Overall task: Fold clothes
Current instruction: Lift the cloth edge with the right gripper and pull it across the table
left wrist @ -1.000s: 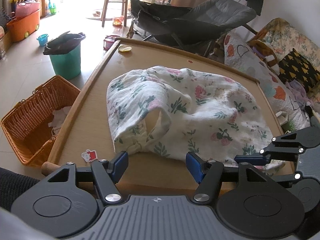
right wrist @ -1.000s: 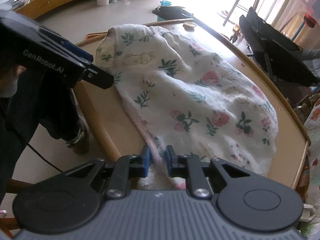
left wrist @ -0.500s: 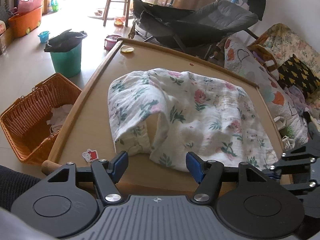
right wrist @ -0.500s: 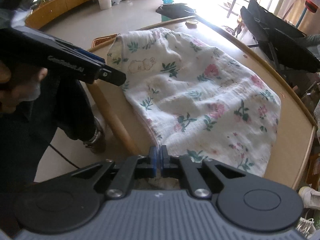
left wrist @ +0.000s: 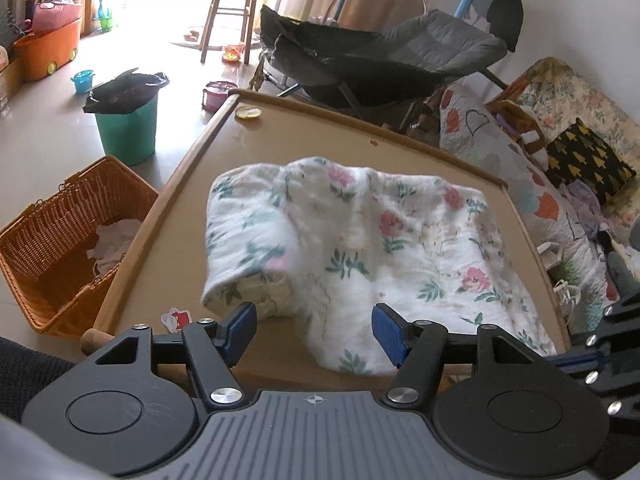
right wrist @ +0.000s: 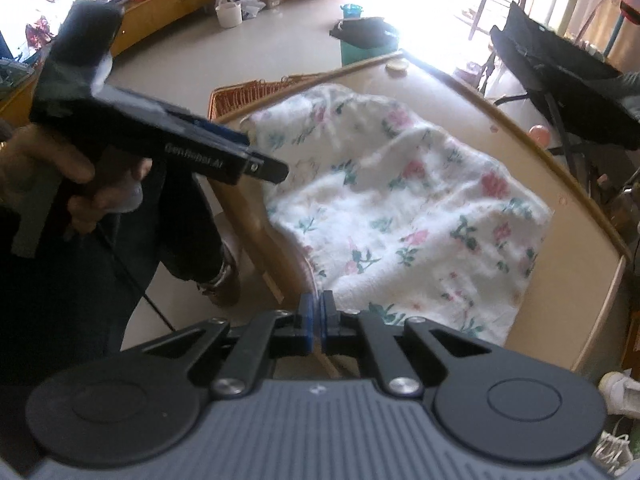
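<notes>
On table (left wrist: 192,184), right gripper (right wrist: 317,316) pinches floral cloth (right wrist: 400,208).

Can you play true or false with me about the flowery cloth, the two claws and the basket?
1. The right claw is shut on the edge of the flowery cloth. True.
2. The left claw is squeezing the cloth too. False: its jaws stand wide open, with the cloth's near edge between them but not pinched.
3. The orange basket sits on the table. False: it is on the floor beside the table.
4. Something white lies inside the basket. True.
5. The green bin stands on the floor beyond the basket. True.
6. The cloth is plain blue. False: it is white with pink flowers and green leaves.
</notes>
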`<state>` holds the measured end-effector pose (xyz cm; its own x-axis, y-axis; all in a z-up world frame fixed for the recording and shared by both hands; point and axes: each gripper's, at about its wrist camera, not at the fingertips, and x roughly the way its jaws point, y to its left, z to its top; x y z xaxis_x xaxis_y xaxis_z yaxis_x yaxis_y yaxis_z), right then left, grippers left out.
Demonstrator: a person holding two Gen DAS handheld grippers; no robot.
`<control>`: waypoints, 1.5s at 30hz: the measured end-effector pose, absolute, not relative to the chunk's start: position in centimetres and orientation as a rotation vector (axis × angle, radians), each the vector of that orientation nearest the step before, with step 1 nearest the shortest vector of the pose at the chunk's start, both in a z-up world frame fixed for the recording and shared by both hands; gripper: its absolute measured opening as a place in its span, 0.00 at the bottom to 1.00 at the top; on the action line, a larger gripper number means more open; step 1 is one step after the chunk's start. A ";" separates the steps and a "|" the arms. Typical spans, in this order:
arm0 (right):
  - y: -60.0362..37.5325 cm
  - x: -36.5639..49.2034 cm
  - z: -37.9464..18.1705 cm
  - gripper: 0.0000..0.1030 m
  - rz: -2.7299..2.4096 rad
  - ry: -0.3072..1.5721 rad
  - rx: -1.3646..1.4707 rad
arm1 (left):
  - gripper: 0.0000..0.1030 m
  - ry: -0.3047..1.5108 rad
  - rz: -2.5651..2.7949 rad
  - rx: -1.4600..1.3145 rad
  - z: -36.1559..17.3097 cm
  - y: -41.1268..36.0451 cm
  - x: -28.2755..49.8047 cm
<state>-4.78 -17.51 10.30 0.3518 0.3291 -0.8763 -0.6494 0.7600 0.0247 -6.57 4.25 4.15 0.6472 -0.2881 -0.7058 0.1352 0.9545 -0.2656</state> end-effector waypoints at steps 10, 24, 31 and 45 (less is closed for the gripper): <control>-19.5 -0.7 14.0 0.04 0.536 0.938 -0.342 | 0.64 0.842 -0.230 -0.254 4.1 5.1 -6.1; -20.7 3.7 14.6 0.04 0.399 0.864 -0.374 | 0.64 0.868 -0.241 -0.233 3.5 4.8 -5.8; -20.7 5.6 14.6 0.04 0.344 0.827 -0.399 | 0.64 0.874 -0.242 -0.241 3.3 5.1 -5.7; -20.1 9.3 12.9 0.04 0.256 0.795 -0.454 | 0.64 0.889 -0.241 -0.257 2.7 5.4 -5.5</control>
<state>9.27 -20.09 12.91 0.6769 0.0517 -0.7343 -0.3860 0.8743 -0.2942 -5.48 5.44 2.74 0.6072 -0.3114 -0.7310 0.1002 0.9427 -0.3183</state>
